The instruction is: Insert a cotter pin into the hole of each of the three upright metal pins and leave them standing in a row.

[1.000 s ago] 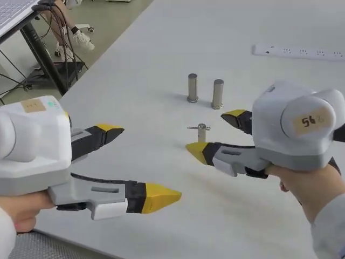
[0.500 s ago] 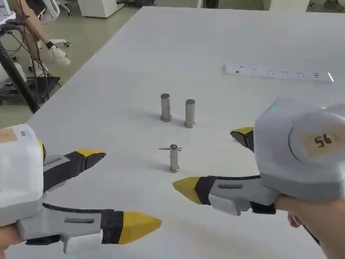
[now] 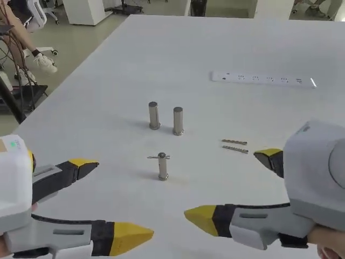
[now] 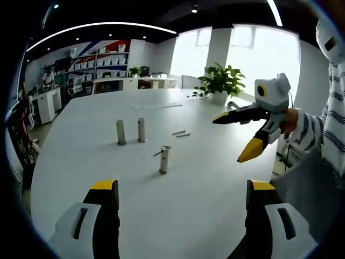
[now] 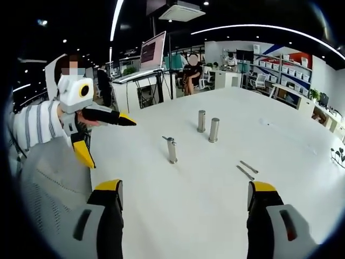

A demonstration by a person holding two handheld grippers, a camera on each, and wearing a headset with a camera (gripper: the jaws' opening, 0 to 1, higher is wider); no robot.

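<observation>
Note left tool (image 3: 118, 198) and right tool (image 3: 226, 184) gaping, empty, clear of fitted pin (image 3: 163, 166); probably poised for cotters (image 3: 235, 145) at 3 o'clock, serving bare pins (image 3: 178, 120) at 12.

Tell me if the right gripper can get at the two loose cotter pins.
Probably yes. The right gripper is open, the cotter pins lie flat on the table just ahead of its jaws, and nothing stands between.

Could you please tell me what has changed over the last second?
The right gripper has drawn back from the front pin, jaws open and empty, uncovering two loose cotter pins on the table. The left gripper stays open; the front pin keeps its cotter pin and the two bare pins stand unmoved.
</observation>
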